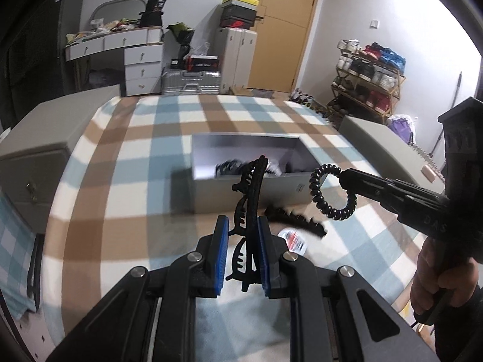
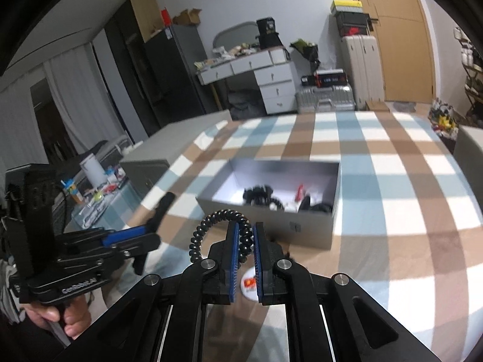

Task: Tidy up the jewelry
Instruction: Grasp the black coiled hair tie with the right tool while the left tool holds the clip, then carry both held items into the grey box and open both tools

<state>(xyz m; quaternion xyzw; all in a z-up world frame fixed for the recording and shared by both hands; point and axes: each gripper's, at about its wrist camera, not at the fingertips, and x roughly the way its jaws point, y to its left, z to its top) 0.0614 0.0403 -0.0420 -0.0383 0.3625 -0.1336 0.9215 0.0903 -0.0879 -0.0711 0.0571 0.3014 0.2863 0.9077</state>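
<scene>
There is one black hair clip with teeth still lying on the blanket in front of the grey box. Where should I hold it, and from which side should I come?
Grip the toothed hair clip across its narrow width near the middle, coming from above. It lies flat and long on the checked blanket, so only its top is free. The teeth look uneven; the spine seems safer.

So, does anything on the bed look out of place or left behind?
Yes: a black toothed hair clip and a small round white item lie loose on the plaid blanket, in front of the grey box, not inside.
</scene>
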